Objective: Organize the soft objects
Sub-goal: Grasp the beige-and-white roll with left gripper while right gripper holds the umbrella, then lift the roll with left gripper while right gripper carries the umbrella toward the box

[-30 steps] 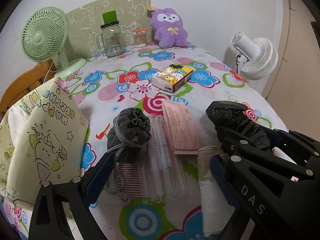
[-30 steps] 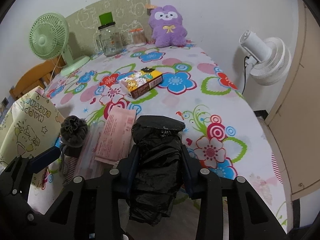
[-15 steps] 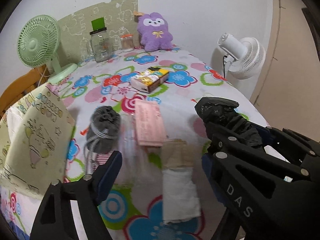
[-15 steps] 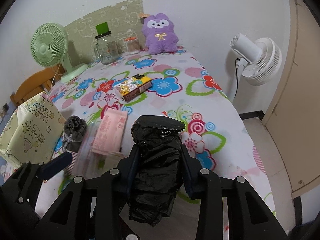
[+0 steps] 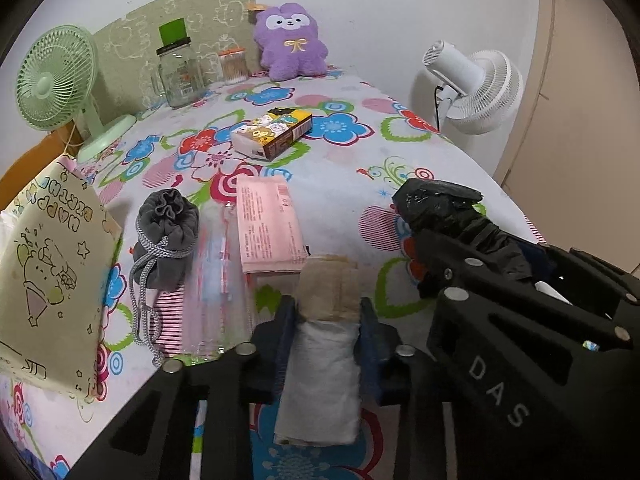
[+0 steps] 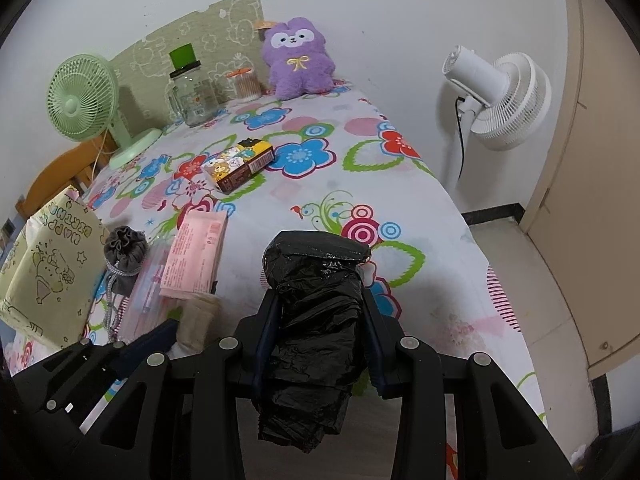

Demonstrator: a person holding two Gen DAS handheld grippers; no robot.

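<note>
- Since half a second ago, left gripper is closing around the folded beige-and-white cloth roll, just right of the pink flat paper packet.
- Right gripper is clenching the crumpled black plastic bag, further right.
- Grasp step seems underway; lifting the roll clear probably follows.

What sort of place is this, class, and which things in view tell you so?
Probably a room in a home: a table under a flowered cloth, a purple plush toy against the wall, and a white standing fan beside it.

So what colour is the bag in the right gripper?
Black bag, clearest in the right wrist view.
</note>
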